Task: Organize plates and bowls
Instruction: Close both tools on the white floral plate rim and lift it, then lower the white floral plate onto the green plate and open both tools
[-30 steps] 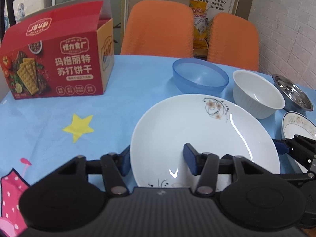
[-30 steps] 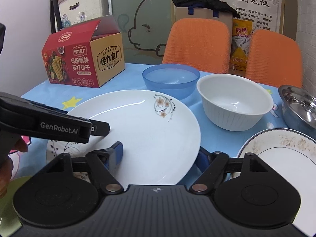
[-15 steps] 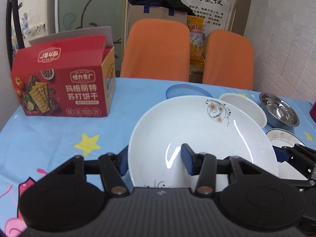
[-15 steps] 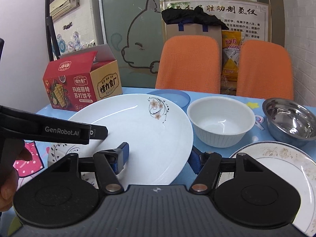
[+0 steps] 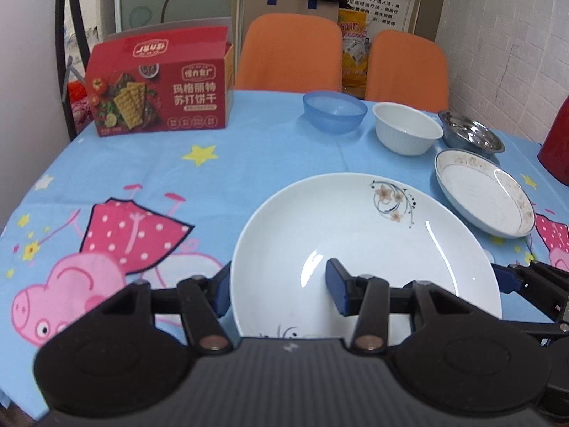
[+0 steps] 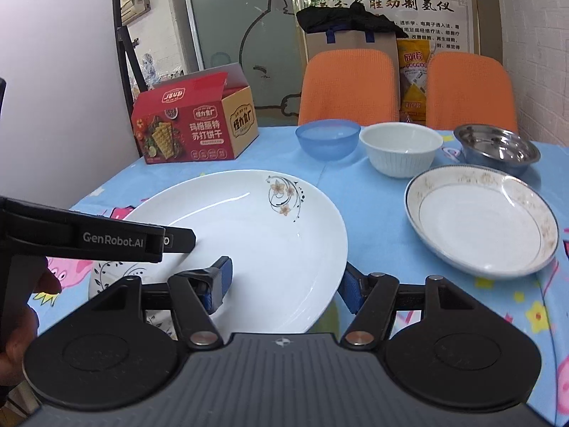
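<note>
A large white plate (image 5: pixel 373 249) with a flower motif hangs tilted above the blue tablecloth, held from both sides. My left gripper (image 5: pixel 281 286) is shut on its left rim, one pad inside the dish and one under the edge. My right gripper (image 6: pixel 286 284) is shut on the right rim of the plate (image 6: pixel 256 227) in the same way. Each gripper shows in the other's view: the right gripper (image 5: pixel 526 281) and the left gripper (image 6: pixel 106 238). Farther back stand a blue bowl (image 5: pixel 334 110), a white bowl (image 5: pixel 405 131), a steel bowl (image 5: pixel 471 135) and a smaller gold-rimmed plate (image 5: pixel 483 192).
A red cracker box (image 5: pixel 160 96) stands open at the back left of the table. Two orange chairs (image 5: pixel 288 53) are behind the far edge. A red object (image 5: pixel 556 142) sits at the right edge. A hand (image 6: pixel 17 320) holds the left gripper.
Both grippers have pulled back and risen a little with the large plate between them. The bowls and the box now look farther away, and more tablecloth shows.
</note>
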A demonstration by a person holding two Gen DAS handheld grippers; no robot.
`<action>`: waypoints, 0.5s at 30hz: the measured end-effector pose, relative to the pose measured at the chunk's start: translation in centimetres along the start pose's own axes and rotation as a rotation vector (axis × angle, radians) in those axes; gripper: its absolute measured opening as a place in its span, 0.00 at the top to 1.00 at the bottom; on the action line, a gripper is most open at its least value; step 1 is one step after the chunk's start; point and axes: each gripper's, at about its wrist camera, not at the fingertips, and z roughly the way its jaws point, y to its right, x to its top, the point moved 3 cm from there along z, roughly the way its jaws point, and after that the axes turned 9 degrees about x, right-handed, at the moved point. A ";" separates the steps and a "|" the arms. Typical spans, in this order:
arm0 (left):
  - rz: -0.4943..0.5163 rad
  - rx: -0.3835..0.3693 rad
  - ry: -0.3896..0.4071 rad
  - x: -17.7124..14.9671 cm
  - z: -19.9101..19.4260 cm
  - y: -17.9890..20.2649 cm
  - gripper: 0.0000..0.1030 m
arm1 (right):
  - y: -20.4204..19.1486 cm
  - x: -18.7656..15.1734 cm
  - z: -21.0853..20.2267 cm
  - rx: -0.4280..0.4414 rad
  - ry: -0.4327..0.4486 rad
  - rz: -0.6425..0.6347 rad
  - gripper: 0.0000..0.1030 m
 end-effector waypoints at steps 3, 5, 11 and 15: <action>-0.015 -0.002 -0.013 -1.5 -0.5 -0.6 0.54 | -0.9 -1.3 -0.8 0.007 -0.003 0.001 0.00; -0.031 -0.009 -0.026 -2.2 -0.2 -0.9 0.54 | -1.3 -1.8 -1.0 0.008 -0.006 0.000 0.00; -0.003 -0.015 -0.013 -3.0 1.3 -0.4 0.55 | -1.2 -2.9 -0.3 -0.010 -0.012 -0.002 0.00; 0.012 0.007 0.021 -2.7 1.3 -0.2 0.52 | -1.1 -2.9 -0.4 -0.040 0.017 -0.031 0.00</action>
